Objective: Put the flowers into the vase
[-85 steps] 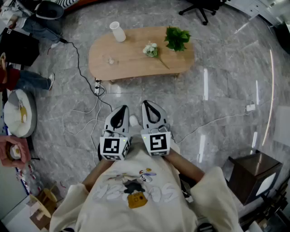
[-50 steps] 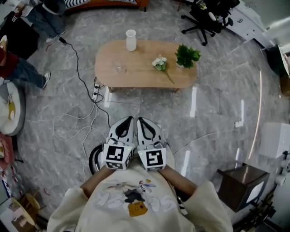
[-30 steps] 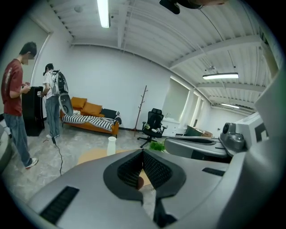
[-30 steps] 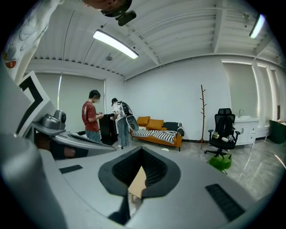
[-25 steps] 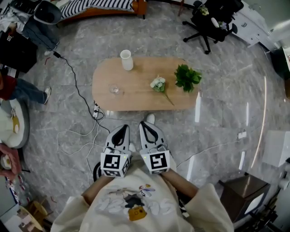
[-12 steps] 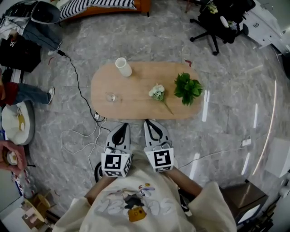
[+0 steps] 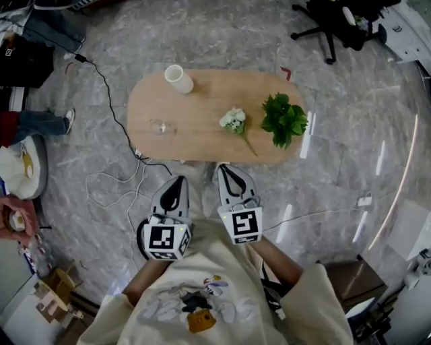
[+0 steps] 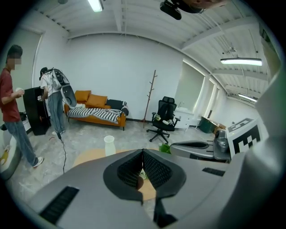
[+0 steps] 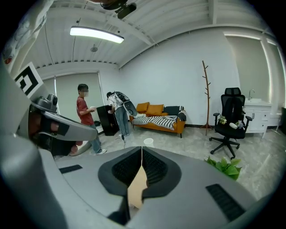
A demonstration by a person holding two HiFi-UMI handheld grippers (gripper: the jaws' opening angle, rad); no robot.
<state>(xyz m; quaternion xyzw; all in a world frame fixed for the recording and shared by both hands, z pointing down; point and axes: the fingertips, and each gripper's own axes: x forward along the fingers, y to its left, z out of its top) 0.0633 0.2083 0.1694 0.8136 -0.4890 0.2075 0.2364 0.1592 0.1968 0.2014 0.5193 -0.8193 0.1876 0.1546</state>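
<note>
A bunch of white flowers (image 7: 234, 121) with a long stem lies on the oval wooden table (image 7: 202, 101), right of its middle. The white vase (image 7: 178, 79) stands upright at the table's far left; it also shows in the left gripper view (image 8: 109, 145) and the right gripper view (image 9: 148, 142). My left gripper (image 7: 178, 179) (image 8: 143, 151) is shut and empty, over the floor just short of the table's near edge. My right gripper (image 7: 224, 167) (image 9: 142, 147) is shut and empty too, its tip at the near edge, below the flowers.
A green potted plant (image 7: 284, 120) stands right of the flowers, and a small clear glass (image 7: 159, 127) sits at the table's left. Cables (image 7: 114, 189) trail over the floor on the left. An office chair (image 7: 340, 20) is far right. People stand at the left (image 8: 13, 112).
The table has come closer in the head view. Both grippers have moved forward to its near edge, side by side, and stay shut.
</note>
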